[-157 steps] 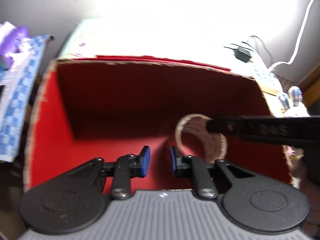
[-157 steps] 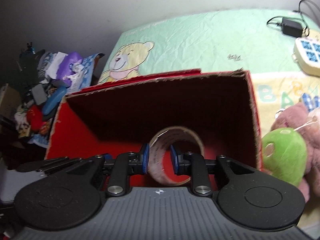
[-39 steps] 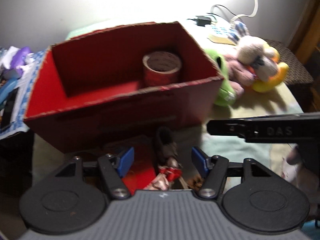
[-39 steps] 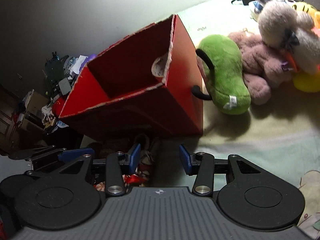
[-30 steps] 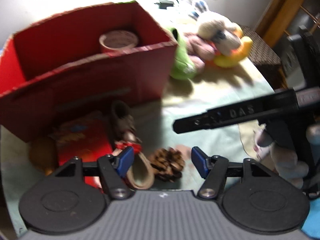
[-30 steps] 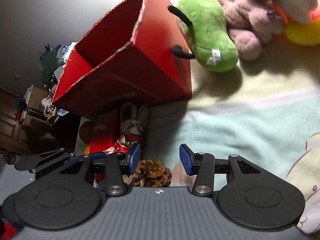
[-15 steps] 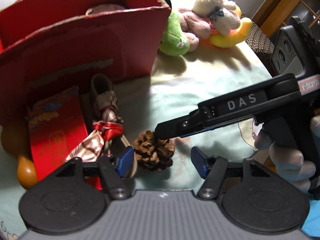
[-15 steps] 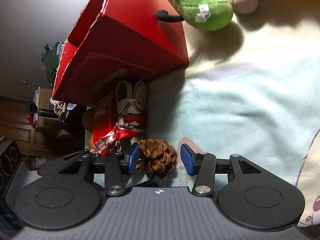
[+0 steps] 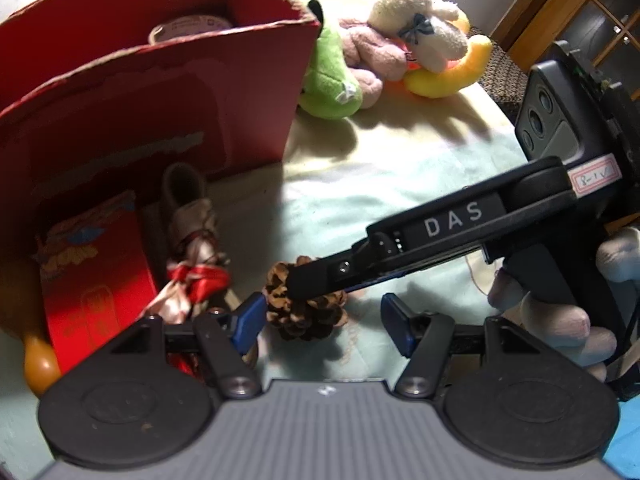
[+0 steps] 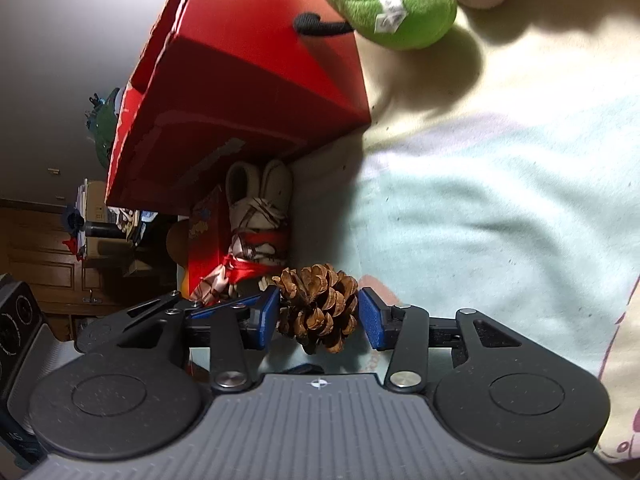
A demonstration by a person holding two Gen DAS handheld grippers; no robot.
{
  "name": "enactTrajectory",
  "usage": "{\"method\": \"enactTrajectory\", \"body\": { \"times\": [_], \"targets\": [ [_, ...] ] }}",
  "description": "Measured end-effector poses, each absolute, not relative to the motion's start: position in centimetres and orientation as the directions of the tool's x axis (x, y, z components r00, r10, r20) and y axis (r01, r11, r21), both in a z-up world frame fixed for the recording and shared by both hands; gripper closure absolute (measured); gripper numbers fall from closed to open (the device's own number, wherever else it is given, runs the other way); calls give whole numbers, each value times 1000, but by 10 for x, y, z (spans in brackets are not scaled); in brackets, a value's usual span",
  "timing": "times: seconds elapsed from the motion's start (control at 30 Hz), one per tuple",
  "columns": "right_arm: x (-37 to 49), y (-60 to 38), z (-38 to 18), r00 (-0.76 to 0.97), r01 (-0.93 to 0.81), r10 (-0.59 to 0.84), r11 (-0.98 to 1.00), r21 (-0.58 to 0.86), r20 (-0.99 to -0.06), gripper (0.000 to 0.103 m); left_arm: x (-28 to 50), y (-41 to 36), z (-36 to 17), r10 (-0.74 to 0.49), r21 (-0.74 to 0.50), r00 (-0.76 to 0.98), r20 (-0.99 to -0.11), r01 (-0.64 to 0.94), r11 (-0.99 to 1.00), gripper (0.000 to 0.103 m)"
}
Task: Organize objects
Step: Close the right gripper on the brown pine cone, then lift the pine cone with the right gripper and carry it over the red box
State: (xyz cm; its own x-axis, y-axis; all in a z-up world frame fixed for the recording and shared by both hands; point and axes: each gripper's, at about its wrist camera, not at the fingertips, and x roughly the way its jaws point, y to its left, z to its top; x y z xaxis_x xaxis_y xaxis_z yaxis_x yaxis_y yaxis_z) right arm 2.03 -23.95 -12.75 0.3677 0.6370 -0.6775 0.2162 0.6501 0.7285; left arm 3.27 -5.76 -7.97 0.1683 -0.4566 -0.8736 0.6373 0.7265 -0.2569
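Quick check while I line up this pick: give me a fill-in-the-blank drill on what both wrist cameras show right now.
1. Between the right gripper's jaws, which have just been closing, sits a ____.
2. The tape roll stands inside the ____ box.
3. The plush toy leaning against the box is ____ in colour.
4. The left gripper's jaws hold ____.

Missing words: pine cone; red; green; nothing

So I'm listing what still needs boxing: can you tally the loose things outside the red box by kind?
Plush toys: 4 (green, pink, cream, yellow)
Pine cones: 1
Baby shoe pairs: 1
Red packets: 1
Total: 7
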Motion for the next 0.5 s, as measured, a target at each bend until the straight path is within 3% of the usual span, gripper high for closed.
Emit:
{"method": "enactTrajectory", "body": {
  "times": [0.2,0.33,0.5],
  "targets": [
    [20,-249,-126,370,205,638,653,729,-675,57,36,-69,-88,-451,-264,143,-881,642,720,39],
    [21,-249,-121,386,194,635,654,731,-670,57,43,-75,-83,-472,-288,142,-870,629,722,48],
    [22,-260,-110,413,162,630,660,734,-658,57,43,-89,-71,-487,-288,164,-858,631,721,50]
  ]
}}
